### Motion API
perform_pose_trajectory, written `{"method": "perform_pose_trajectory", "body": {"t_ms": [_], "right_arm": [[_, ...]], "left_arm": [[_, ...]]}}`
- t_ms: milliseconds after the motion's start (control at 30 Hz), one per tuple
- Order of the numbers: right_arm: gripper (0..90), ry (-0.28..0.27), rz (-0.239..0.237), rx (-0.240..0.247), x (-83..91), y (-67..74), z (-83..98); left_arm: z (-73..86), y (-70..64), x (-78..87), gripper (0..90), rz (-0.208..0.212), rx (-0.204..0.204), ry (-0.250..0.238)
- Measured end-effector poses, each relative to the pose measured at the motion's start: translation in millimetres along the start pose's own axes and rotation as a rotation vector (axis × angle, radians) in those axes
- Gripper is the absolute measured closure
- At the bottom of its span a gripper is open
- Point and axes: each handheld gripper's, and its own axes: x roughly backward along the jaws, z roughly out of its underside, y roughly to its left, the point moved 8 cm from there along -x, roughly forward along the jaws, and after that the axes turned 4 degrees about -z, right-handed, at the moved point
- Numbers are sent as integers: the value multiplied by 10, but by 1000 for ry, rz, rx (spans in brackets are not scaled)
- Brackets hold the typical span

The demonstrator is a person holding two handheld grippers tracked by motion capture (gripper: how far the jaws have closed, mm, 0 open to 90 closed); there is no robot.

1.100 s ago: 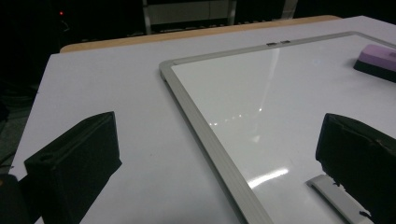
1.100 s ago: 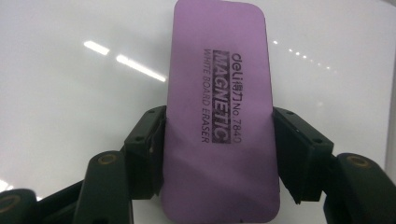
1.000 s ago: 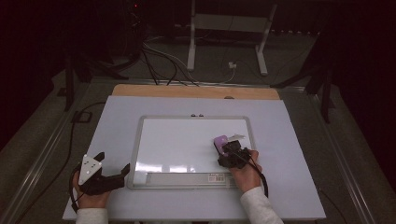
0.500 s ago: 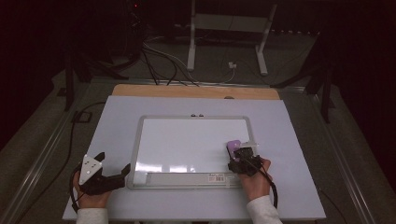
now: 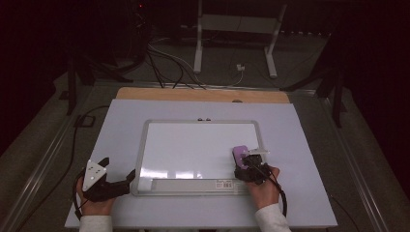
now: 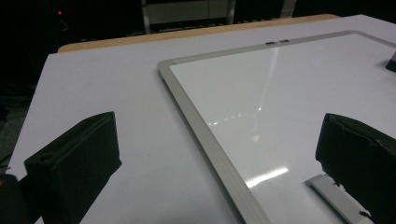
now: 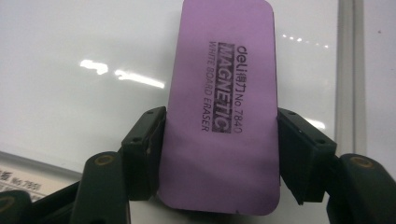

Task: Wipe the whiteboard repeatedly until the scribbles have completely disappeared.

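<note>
A purple magnetic whiteboard eraser (image 5: 239, 154) lies flat on the white whiteboard (image 5: 193, 145), near its right frame edge. My right gripper (image 5: 245, 165) reaches in from the near side. In the right gripper view the eraser (image 7: 224, 70) sits between the two black pads (image 7: 144, 149), and both press against its long sides. My left gripper (image 5: 118, 168) rests open at the board's near left corner. In the left gripper view (image 6: 217, 158) one jaw stands over the table and the other over the whiteboard (image 6: 280, 93), with nothing between them.
The board lies on a pale lilac table top (image 5: 121, 125) with a wooden strip (image 5: 203, 94) along its far edge. A label strip (image 5: 193, 183) runs along the board's near edge. Cables (image 5: 169, 58) and a stand's legs (image 5: 198, 43) lie on the dark floor beyond.
My right hand has slid the eraser to the right across the board and slightly toward the near edge, then stopped. The left gripper has stayed put.
</note>
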Motion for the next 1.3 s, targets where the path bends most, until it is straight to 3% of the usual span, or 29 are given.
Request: {"method": "perform_pose_trajectory", "body": {"t_ms": [167,233,300,500,600,700,800,1300], "right_arm": [[305,-28,14,39,46,67,13],[288,-57,28,78,84,93,18],[285,-75,60,111,118,107,32],[323,-132,87,206,141,197,47],[329,-129,158,264,104,223,60],[338,-123,210,291,78,214,66],[360,-117,230,278,73,170,69],[397,-128,77,98,132,-1,32]], "left_arm": [[0,11,7,7,-2,4,-3],[0,10,5,7,-1,4,-3],[0,6,5,7,-1,1,-1],[-4,-1,1,7,1,1,-1],[-5,-1,3,7,1,1,-3],[-4,4,5,7,0,2,-3],[-6,5,7,7,0,3,-4],[-5,-1,4,7,2,1,-3]]}}
